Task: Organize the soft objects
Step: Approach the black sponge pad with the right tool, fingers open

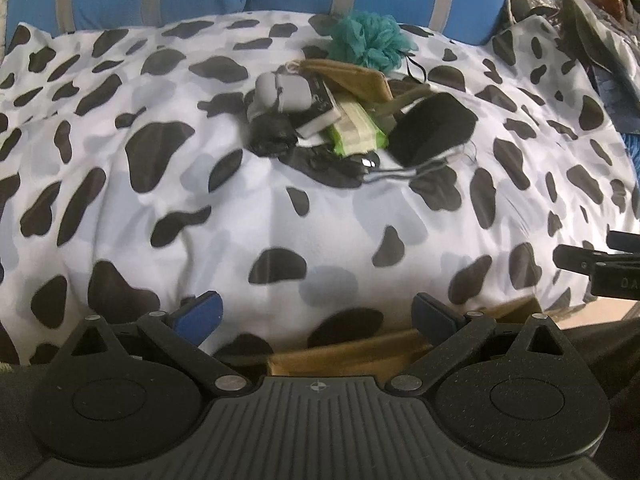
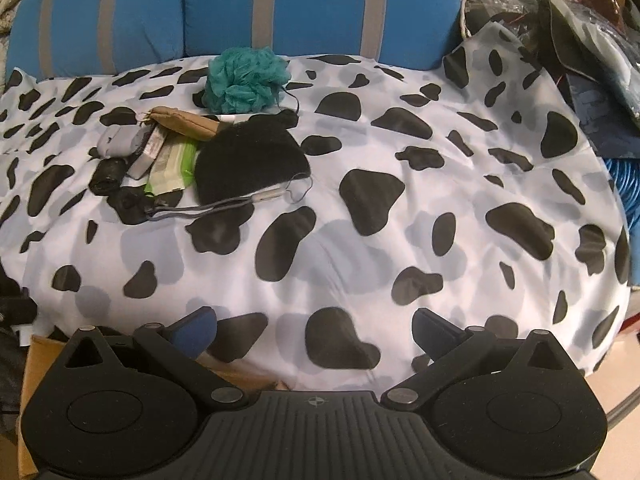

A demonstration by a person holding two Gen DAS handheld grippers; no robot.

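Nearest the lens in both views are the blue-padded fingers, spread wide apart and empty: the left gripper point(image 1: 316, 314) and the right gripper point(image 2: 314, 330) hover over the near edge of the cow-print sheet point(image 2: 400, 240), well short of the goods. A cardboard box point(image 1: 360, 354) peeks out at 6 o'clock under the sheet's edge.

The soft things sit heaped together at about 12 o'clock in the left view and 11 o'clock in the right. There is a teal bath pouf point(image 2: 246, 80) at the back, a tan pouch point(image 2: 186, 122), a grey rolled bundle point(image 2: 120, 142), a green wipes packet point(image 2: 172, 166), a black roll point(image 2: 105, 178) and a black fuzzy cap point(image 2: 250, 164), with a grey cord point(image 2: 224, 206) trailing along its front.

The likely trouble is the tangle. The items overlap, so pinching one may drag its neighbour, and the cord could snag on a finger or pull the cap askew. The black pieces also blend into the sheet's black patches, so a grasp could close on bedding instead. The sheet is loose and puffy, so it may bunch up under a low approach.

Blue striped cushions point(image 2: 312, 12) close off the back, and a pile of bags and clutter point(image 2: 560, 12) crowds 1 to 2 o'clock, leaving little room there.
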